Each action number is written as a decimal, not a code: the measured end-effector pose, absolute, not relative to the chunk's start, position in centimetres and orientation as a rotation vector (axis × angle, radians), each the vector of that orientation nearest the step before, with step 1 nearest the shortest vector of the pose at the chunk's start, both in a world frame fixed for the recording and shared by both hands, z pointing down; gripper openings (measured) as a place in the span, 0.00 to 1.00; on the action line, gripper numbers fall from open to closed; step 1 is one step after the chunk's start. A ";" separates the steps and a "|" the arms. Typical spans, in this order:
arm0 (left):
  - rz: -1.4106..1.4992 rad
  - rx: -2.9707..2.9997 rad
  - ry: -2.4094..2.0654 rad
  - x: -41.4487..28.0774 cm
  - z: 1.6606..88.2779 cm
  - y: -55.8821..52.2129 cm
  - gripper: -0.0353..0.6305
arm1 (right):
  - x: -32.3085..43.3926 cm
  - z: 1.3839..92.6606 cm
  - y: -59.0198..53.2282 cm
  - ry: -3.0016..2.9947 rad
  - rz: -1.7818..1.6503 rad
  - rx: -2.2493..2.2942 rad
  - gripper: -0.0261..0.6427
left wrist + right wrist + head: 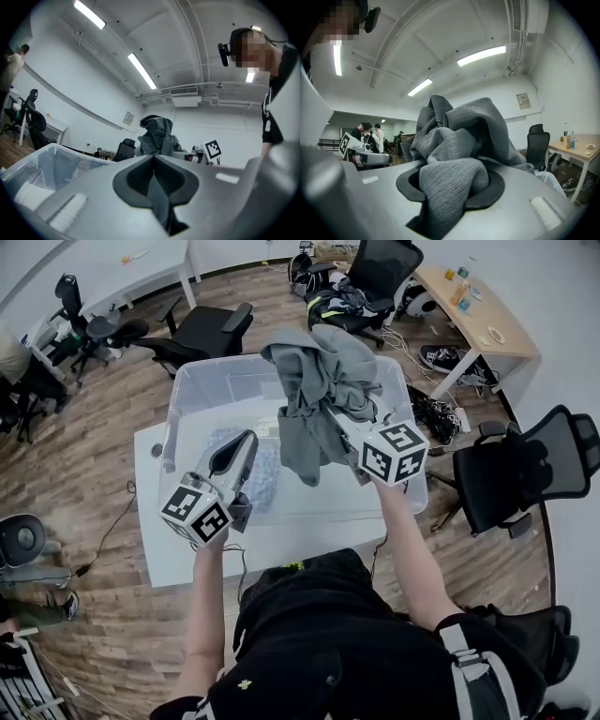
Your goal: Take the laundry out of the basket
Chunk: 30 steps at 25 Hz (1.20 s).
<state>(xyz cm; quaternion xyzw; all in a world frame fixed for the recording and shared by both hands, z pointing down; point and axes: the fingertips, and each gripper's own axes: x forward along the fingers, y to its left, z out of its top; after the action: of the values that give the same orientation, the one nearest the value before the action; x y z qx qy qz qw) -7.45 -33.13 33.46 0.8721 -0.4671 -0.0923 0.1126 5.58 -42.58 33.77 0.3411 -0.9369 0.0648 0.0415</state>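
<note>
Now, grey garment (323, 395): hanging above the basket, toward the desk's far right corner, held high probably to free its tail.
Right gripper (452, 185): clenched on the grey garment's bunched fold.
Left gripper (242, 448): closed, empty, by the basket's near left side.
Basket (214, 362): on the desk (150, 531); patterned cloth (267, 479) lies inside.

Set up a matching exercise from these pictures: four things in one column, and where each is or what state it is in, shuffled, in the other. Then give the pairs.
Column one
1. grey garment
2. left gripper
3. clear plastic bin
4. patterned cloth

Column two
A. lies at the bottom of the bin
B. stands on the white table
C. jaws together, nothing between them
D. clamped in the right gripper, hanging above the bin

Pairs: 1-D, 2-C, 3-B, 4-A
</note>
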 end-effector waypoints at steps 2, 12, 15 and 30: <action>-0.276 2.559 -1.377 -7.8 33.1 -32.7 0.06 | 5.5 32.3 -41.8 -2.900 0.173 1.059 0.28; -0.303 2.595 -1.352 -7.8 32.2 -29.7 0.06 | 6.1 26.7 -38.0 -2.982 0.013 1.145 0.28; -0.290 2.597 -1.358 -7.4 32.0 -29.0 0.06 | 6.4 24.9 -36.8 -2.999 -0.066 1.164 0.28; -0.210 2.568 -1.539 -5.3 28.4 -21.8 0.06 | 9.2 18.5 -26.9 -3.131 -0.210 1.103 0.28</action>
<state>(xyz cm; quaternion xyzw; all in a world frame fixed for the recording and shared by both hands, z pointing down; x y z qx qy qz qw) -5.33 -21.82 28.45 0.8536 -0.5114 -0.0699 0.0700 9.19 -26.85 18.48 0.3301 -0.9373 -0.0629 -0.0921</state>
